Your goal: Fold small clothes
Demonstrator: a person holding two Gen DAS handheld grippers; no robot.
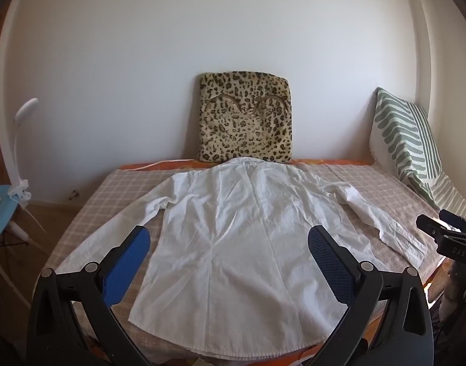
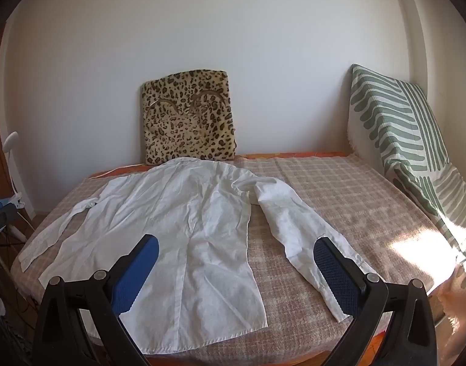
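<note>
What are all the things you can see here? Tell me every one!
shirt: one, white, spread flat on the bed, sleeves out to both sides
bed cover: one, beige checked, under the shirt
leopard cushion: one, tan with dark spots, leaning on the wall behind the shirt's collar
striped pillow: one, white and green, propped at the bed's right end
clip lamp: one, white, left of the bed
wall: white, behind the bed
left tool: one, black with blue pads, open above the shirt's body
right tool: one, black with blue pads, open above the shirt's right side
</note>
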